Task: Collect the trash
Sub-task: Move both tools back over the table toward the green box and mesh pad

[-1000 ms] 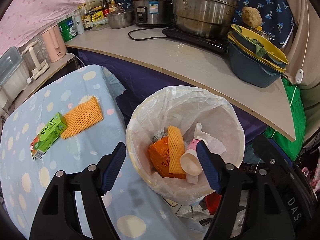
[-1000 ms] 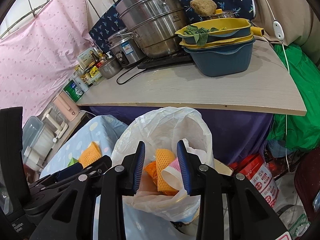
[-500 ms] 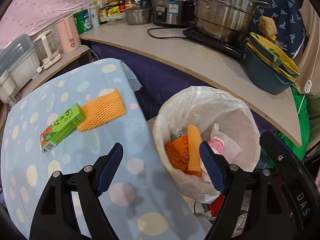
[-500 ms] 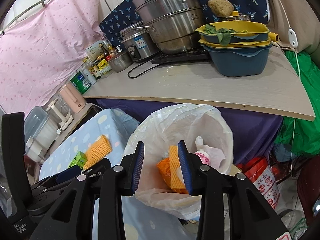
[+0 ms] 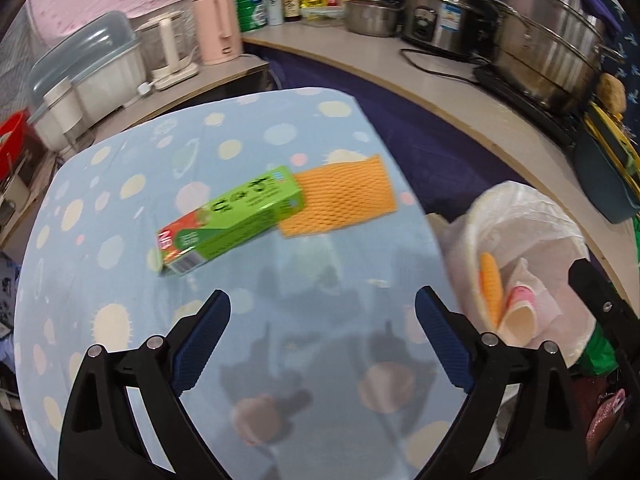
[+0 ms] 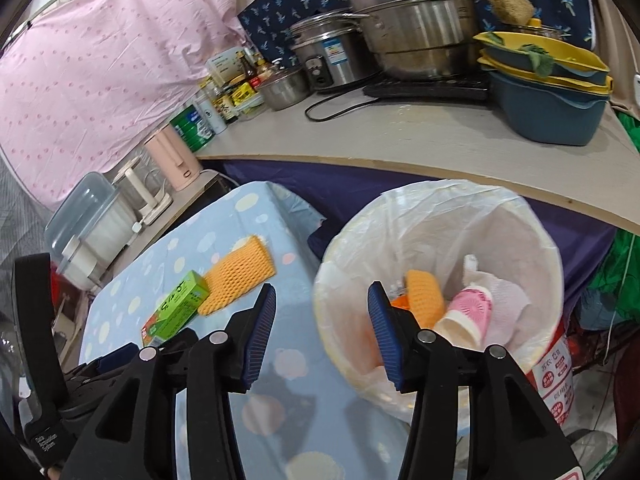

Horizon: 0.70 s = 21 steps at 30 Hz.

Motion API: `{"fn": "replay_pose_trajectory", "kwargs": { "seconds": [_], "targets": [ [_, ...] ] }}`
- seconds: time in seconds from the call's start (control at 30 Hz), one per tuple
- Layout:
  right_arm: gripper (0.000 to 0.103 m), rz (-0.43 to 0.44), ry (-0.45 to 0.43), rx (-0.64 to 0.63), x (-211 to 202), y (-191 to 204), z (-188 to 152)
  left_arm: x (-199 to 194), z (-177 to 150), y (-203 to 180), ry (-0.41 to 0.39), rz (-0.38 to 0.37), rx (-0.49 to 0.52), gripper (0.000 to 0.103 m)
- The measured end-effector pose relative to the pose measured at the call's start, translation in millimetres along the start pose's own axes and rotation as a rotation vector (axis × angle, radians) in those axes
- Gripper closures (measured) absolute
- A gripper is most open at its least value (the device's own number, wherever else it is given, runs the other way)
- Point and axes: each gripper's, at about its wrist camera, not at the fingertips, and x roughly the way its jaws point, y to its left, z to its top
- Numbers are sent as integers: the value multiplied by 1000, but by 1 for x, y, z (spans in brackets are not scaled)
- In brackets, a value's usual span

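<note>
A green carton [image 5: 232, 220] [image 6: 178, 306] lies on the blue spotted tablecloth [image 5: 120, 280], with an orange foam net [image 5: 340, 196] [image 6: 238, 272] touching its far end. My left gripper [image 5: 322, 304] hovers over the cloth just short of the carton, jaws opening wide with nothing between them. A bin lined with a white bag [image 6: 440, 220] [image 5: 520, 220] stands to the right of the table and holds another orange net, a pink cup and tissue. My right gripper [image 6: 322, 300] hangs over the gap between table edge and bin, jaws opening and empty.
A curved wooden counter [image 6: 400, 132] behind the bin carries steel pots, a rice cooker, stacked blue and yellow basins, bottles and a cable. A pink kettle [image 5: 218, 28] and a clear lidded box [image 5: 88, 68] stand beyond the table. A red-and-white bag [image 6: 556, 376] sits by the bin.
Both grippers have swung left from above the bin toward the table. The left one now faces the green carton and net. Both sets of jaws stand wider than before.
</note>
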Motion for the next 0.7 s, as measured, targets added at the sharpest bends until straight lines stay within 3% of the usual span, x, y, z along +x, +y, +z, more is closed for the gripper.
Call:
{"fn": "replay_pose_trajectory", "kwargs": {
  "seconds": [0.43,0.7],
  "targets": [
    [56,47,111,-55,70,58,-11,30,9,86,6,73,-31,10],
    [56,50,181,-84,123,84,-17,53,26,95,-51,90,120,10]
  ]
}}
